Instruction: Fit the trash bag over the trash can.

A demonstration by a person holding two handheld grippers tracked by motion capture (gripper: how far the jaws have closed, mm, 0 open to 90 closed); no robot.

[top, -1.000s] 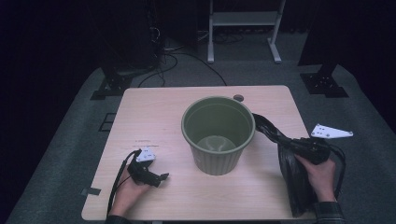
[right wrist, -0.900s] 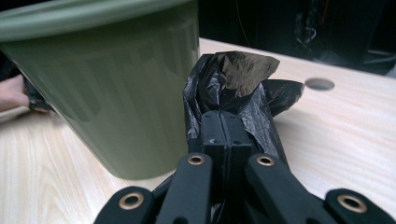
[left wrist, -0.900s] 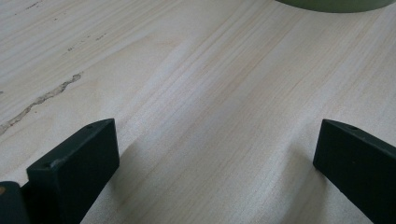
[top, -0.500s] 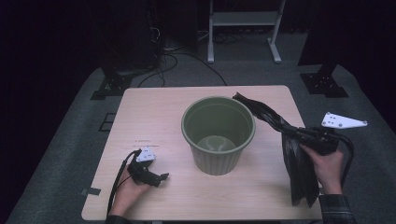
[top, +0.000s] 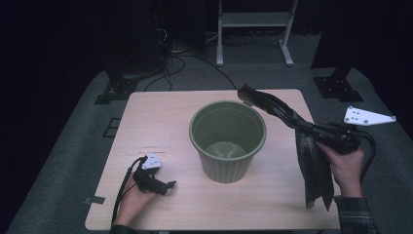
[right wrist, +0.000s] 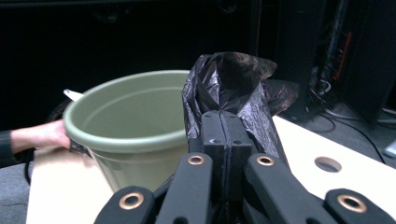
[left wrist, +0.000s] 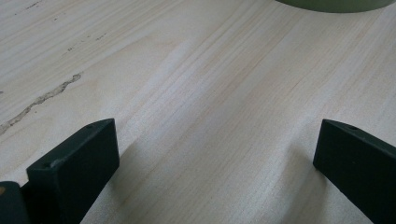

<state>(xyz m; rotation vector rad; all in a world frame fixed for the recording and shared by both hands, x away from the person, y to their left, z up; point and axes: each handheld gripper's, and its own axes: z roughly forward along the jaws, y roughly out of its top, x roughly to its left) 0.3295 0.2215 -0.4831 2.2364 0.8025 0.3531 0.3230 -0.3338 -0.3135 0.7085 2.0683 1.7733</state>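
Dim room, table [top: 160,126] lit from above — soft shadows, bg nearly black.

Light wooden table [top: 160,122] stands on grey carpet [top: 73,161]. Room beyond is dark. Black cables [top: 180,58] lie on the floor past the table's far edge, beside a white metal frame [top: 253,29]. Dark stand bases [top: 114,90] flank both far corners.

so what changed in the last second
The right gripper, shut on the black bag, rose and swung outward toward the table's right edge, lifting the bag so its top end now stretches up past the pot's rim. The left gripper stayed open and resting on the table; the pot did not move.
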